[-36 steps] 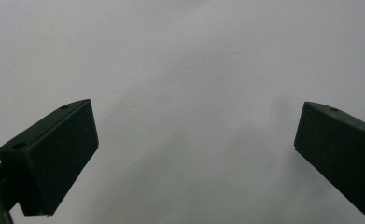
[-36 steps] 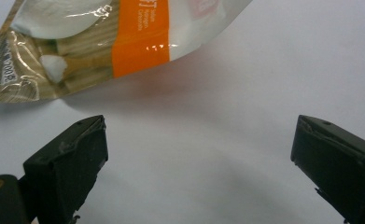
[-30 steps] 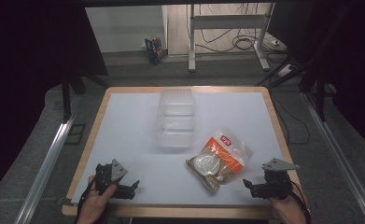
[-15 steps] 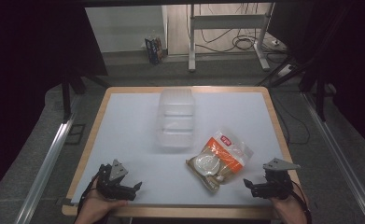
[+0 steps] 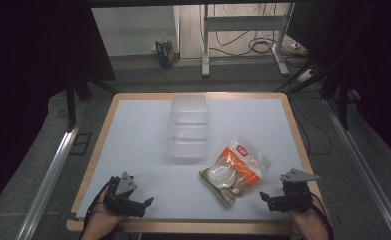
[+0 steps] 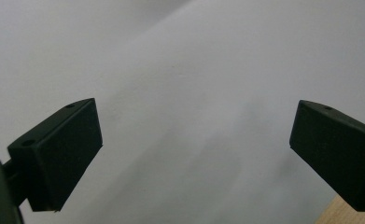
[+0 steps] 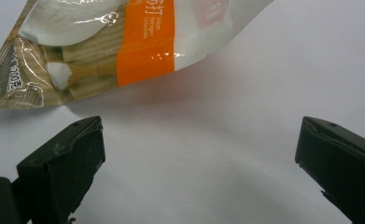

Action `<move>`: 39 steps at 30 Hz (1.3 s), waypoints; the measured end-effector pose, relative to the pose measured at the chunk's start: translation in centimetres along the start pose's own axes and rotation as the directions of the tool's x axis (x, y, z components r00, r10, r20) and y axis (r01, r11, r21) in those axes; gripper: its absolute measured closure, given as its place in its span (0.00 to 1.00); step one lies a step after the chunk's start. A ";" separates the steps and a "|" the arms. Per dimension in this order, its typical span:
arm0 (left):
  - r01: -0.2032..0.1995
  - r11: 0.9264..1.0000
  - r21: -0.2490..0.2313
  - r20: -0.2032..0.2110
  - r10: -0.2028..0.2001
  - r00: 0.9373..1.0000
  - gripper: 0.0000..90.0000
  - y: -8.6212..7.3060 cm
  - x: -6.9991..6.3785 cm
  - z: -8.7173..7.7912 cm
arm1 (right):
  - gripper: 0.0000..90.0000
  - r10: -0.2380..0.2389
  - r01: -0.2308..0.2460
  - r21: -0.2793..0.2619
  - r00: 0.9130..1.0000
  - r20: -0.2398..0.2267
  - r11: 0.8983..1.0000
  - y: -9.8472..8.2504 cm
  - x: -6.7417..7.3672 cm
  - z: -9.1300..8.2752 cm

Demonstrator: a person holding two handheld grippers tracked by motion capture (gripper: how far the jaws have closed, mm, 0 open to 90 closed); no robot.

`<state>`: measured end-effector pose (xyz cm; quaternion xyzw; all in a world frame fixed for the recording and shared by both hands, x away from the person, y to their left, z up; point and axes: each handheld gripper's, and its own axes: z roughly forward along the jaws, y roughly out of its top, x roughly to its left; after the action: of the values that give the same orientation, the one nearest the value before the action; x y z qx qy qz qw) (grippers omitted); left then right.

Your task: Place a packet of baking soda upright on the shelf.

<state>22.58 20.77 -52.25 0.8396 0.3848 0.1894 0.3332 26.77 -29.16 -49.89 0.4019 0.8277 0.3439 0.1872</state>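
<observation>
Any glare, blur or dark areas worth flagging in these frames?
High view: surroundings fall into deep shadow, the clear container looks washed out against the table. Right gripper view: glare streaks on the snack bag. Left gripper view: soft, featureless white surface.

Glossy crinkled orange-and-clear plastic snack bag (image 7: 124, 42) just ahead of right gripper (image 7: 196, 154); matt smooth white surface (image 5: 143, 135), pale wood edging; clear plastic lidded container (image 5: 188, 127) farther off; matt black plastic jaws.
</observation>
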 end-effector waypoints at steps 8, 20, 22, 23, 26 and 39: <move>0.016 1.000 -0.005 0.013 -0.016 1.000 0.03 0.0 0.2 0.0 | 0.00 -0.018 0.019 -0.024 1.000 0.005 1.000 0.5 -0.1 0.2; 0.031 1.000 -0.005 0.044 -0.030 0.999 0.05 0.0 0.3 0.0 | 0.00 -0.024 0.024 -0.034 1.000 -0.011 0.999 1.4 -0.5 0.6; 0.027 1.000 0.004 0.046 -0.027 0.999 0.06 0.0 0.2 0.0 | 0.00 -0.023 0.022 -0.035 1.000 -0.014 0.999 1.6 -0.5 0.7; 0.023 1.000 0.007 0.049 -0.023 0.999 0.07 0.0 0.2 0.1 | 0.00 -0.025 0.024 -0.035 1.000 -0.014 0.999 1.6 -0.6 0.7; 0.015 1.000 0.012 0.046 -0.016 0.999 0.07 0.1 0.1 0.1 | 0.00 -0.024 0.024 -0.041 1.000 -0.015 0.999 1.8 -0.7 0.7; -0.021 1.000 0.023 0.008 0.021 1.000 0.00 0.4 -0.4 0.4 | 0.00 -0.016 0.014 -0.037 0.997 -0.069 0.999 3.0 -1.2 1.5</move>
<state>22.77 20.12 -52.31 0.8481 0.3770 0.1853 0.3229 30.02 -28.19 -48.76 0.3799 0.8303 0.3715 0.1682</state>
